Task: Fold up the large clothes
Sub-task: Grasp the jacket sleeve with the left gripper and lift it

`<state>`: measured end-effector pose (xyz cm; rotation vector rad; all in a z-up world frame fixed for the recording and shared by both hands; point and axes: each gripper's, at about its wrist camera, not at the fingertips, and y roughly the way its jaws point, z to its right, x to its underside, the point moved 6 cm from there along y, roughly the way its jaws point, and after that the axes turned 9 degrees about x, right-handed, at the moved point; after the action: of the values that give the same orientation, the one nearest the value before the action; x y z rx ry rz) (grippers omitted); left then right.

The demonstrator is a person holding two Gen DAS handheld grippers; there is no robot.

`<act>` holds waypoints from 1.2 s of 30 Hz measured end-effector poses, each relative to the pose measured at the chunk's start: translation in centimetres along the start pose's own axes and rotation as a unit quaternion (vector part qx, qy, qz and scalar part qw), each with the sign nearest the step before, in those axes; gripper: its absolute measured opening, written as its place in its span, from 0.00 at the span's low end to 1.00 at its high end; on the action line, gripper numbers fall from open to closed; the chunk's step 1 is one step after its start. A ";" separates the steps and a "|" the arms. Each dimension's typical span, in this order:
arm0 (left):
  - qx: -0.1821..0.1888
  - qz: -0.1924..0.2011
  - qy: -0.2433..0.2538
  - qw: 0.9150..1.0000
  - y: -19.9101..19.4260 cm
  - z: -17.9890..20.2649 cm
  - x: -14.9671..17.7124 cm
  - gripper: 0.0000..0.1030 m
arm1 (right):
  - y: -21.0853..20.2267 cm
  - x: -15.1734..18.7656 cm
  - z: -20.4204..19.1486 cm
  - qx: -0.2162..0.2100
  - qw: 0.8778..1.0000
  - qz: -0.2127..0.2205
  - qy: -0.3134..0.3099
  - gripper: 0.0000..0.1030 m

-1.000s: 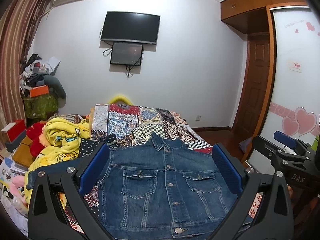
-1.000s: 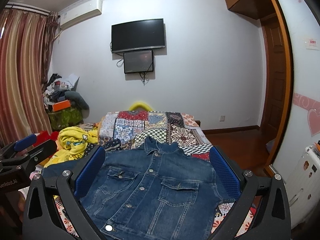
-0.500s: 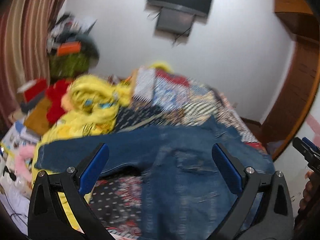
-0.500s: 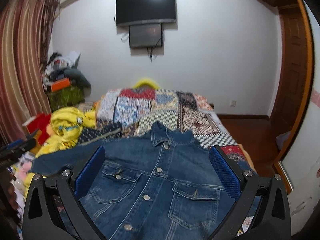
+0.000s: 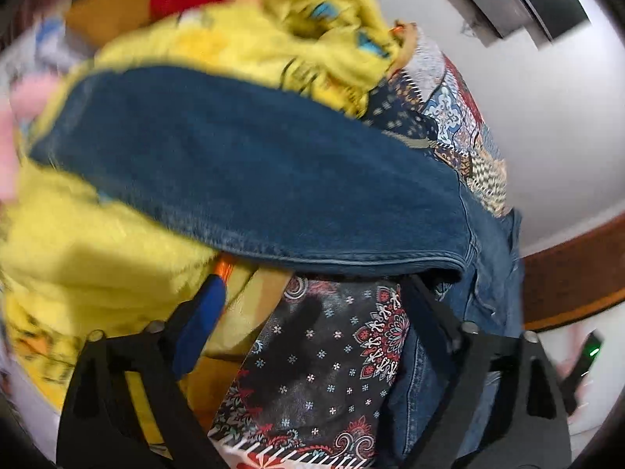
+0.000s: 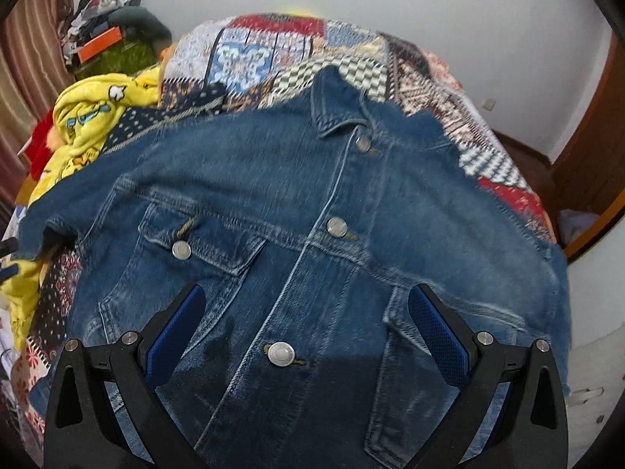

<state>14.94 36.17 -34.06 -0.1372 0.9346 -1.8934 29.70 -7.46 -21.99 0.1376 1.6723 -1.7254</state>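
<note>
Garment: a denim jacket [image 6: 312, 234] lies front up and buttoned on the bed's patchwork quilt [image 6: 273, 51], collar toward the far wall, spread flat, probably so the sleeves can be folded in first.
Left sleeve [image 5: 242, 179]: stretched out sideways from the jacket body, its cuff end resting on a yellow cartoon blanket [image 5: 90, 258] heaped beside the jacket.
Left tool [image 5: 312, 308]: angled down just beside the sleeve's underarm seam, jaws closing with only quilt between them; no denim is pinched yet, and the right-hand finger is partly hidden under the sleeve edge.
Right tool [image 6: 302, 320]: hovers above the jacket's lower front, between the two chest pockets, jaws spread wide and empty.
Likely step: taking hold of the sleeve to bring it across the jacket body.
Risk: the blanket beside the sleeve could be caught along with it.
</note>
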 end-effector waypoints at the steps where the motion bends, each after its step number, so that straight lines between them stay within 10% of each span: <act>1: 0.010 -0.001 -0.017 1.000 0.3 -0.5 -0.1 0.86 | -0.3 0.1 0.1 -0.002 1.000 -0.003 -0.001 1.00; 9: 0.046 0.015 -0.106 0.993 3.0 -3.6 -2.8 0.65 | -1.3 0.5 1.2 -0.004 1.000 0.003 0.002 1.00; 18: -0.083 0.080 0.011 0.993 0.6 0.4 -4.8 0.19 | -1.9 -1.0 1.9 -0.003 1.000 0.019 0.023 1.00; 22: -0.120 0.131 0.089 0.980 -2.0 5.8 -7.0 0.14 | -3.1 -1.3 2.8 -0.002 0.999 0.035 0.031 1.00; 28: -0.068 0.177 0.193 0.963 -4.6 17.8 -9.4 0.12 | -5.5 -1.1 5.5 0.018 0.996 0.069 0.046 1.00; 36: 0.019 0.113 0.362 0.925 1.5 35.8 -1.8 0.10 | -8.0 0.1 11.1 0.033 0.991 0.098 0.086 1.00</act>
<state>33.60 17.77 -9.51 0.7133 1.3269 -1.7505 29.65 -18.38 -13.69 0.4772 1.6613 -1.6597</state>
